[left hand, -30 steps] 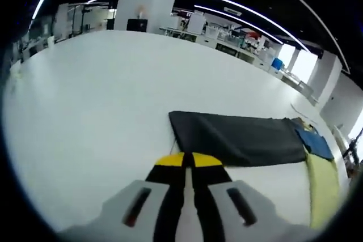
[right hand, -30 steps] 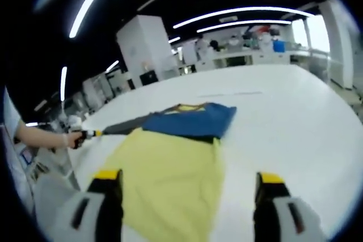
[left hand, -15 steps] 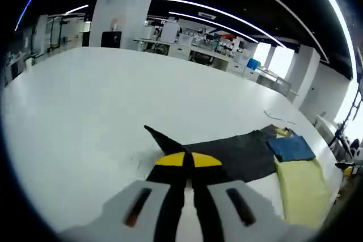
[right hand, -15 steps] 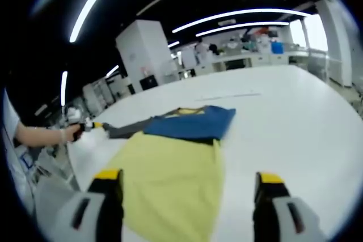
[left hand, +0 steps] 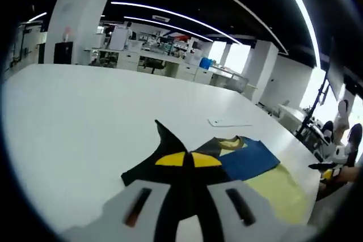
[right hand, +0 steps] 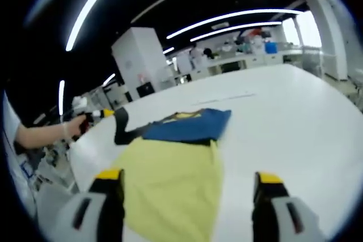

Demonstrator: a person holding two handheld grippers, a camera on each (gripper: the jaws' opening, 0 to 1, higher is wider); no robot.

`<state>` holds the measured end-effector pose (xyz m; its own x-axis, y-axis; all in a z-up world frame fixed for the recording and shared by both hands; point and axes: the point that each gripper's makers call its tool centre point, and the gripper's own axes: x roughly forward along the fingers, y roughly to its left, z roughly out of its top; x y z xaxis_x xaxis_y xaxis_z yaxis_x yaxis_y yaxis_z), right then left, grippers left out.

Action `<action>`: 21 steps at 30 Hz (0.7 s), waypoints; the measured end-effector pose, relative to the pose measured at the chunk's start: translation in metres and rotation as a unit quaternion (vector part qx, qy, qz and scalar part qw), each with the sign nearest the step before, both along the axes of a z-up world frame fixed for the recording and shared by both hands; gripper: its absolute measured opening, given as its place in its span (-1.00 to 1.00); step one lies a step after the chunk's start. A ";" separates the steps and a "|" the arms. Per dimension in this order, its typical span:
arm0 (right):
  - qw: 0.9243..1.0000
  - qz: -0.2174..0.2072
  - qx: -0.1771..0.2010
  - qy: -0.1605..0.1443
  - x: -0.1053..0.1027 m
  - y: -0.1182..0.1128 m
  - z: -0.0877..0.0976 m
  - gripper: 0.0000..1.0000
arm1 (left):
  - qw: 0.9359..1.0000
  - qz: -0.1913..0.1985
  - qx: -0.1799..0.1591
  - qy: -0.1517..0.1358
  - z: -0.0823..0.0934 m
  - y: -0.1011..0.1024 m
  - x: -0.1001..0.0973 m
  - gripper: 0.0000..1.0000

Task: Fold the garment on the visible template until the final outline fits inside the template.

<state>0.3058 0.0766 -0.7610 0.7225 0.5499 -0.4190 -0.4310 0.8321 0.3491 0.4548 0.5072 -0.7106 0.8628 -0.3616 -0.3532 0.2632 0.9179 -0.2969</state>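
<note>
The garment (right hand: 170,182) lies on the white tabletop (right hand: 295,117), in 3 colour zones: a yellow panel nearest the right claw, a blue band beyond it, and a black end farthest off; in the left gripper view the same garment (left hand: 249,165) shows its blue and yellow parts spread flat to the right of the claw tips. No template outline can be made out under the cloth.

The left claw (left hand: 188,160) has its jaws together, clamped on the black end; that end was lying flat 1.0 s ago and now stands lifted off the tabletop, a black point rising above the yellow tips; in the right gripper view the left claw (right hand: 102,114), held by a hand (right hand: 74,127), has raised the black flap (right hand: 121,127) and carried it inward toward the blue band.

The right claw (right hand: 187,182) has its jaws wide apart, holding nothing, hovering over the yellow panel.

Judgement: the 1st fold of the black end over the body is in hand and not yet laid down; the outline remains long, so further folding appears needed; a slip of the thin clamped edge is the main risk.
</note>
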 end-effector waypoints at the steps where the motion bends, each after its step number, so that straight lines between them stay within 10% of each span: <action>1: 1.000 -0.002 0.000 0.001 -0.001 -0.001 0.000 0.90 | 1.000 -0.005 -0.003 0.001 -0.001 -0.011 0.003 -1.00; 21: 0.999 -0.032 0.003 0.017 -0.009 -0.019 -0.013 0.87 | 0.993 -0.106 -0.049 0.012 -0.008 -0.163 0.054 -1.00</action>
<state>0.2967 0.0576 -0.7736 0.7410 0.5058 -0.4416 -0.3652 0.8555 0.3670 0.5092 0.3437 -0.7188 0.7557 -0.5674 -0.3271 0.4386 0.8094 -0.3906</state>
